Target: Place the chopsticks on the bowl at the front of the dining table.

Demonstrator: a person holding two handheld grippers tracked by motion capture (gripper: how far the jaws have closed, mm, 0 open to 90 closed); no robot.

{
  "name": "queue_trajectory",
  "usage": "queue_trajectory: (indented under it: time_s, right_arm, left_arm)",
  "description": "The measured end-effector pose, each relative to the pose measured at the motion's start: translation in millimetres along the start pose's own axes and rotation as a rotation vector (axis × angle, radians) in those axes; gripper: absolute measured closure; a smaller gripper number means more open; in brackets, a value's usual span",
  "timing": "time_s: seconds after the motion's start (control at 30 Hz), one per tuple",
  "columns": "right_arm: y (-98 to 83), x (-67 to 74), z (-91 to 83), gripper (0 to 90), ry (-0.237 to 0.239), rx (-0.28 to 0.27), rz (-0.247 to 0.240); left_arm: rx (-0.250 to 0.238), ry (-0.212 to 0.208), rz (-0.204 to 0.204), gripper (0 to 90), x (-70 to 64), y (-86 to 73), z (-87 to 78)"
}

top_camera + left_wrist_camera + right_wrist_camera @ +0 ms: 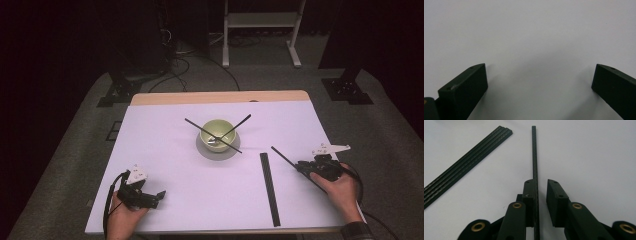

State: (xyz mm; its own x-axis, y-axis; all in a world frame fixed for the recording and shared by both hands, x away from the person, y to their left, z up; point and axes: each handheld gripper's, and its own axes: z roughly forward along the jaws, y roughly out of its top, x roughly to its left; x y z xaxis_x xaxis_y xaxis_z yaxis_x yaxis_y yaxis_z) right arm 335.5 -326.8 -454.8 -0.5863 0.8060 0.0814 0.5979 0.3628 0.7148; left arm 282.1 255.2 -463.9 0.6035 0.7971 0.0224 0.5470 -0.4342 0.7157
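A pale green bowl (216,132) stands on a grey plate (205,150) at the table's middle, with two thin black sticks (242,121) leaning crossed in it. Another black stick (534,152) lies on the white table between the jaws of my right gripper (541,182). It rests against the left pad, and a gap shows to the right pad. In the high view that gripper (302,167) is at the right edge and the stick (282,155) points toward the bowl. My left gripper (541,67) is open over bare table at the front left (159,196).
A flat bundle of several black sticks (269,187) lies lengthwise between the bowl and my right hand, and appears left of the jaws in the right gripper view (469,162). A wooden strip (220,97) borders the table's far edge. Stands and cables sit on the floor beyond.
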Motion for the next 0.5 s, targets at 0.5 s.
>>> queue_trajectory:
  time_s: [0.5]
  right_arm:
    - [0.0,1.2,1.3,85.3,0.002,0.005,0.003]
  left_arm:
    - [-0.002,0.0,-0.001,0.0,-0.1,0.0,0.1]
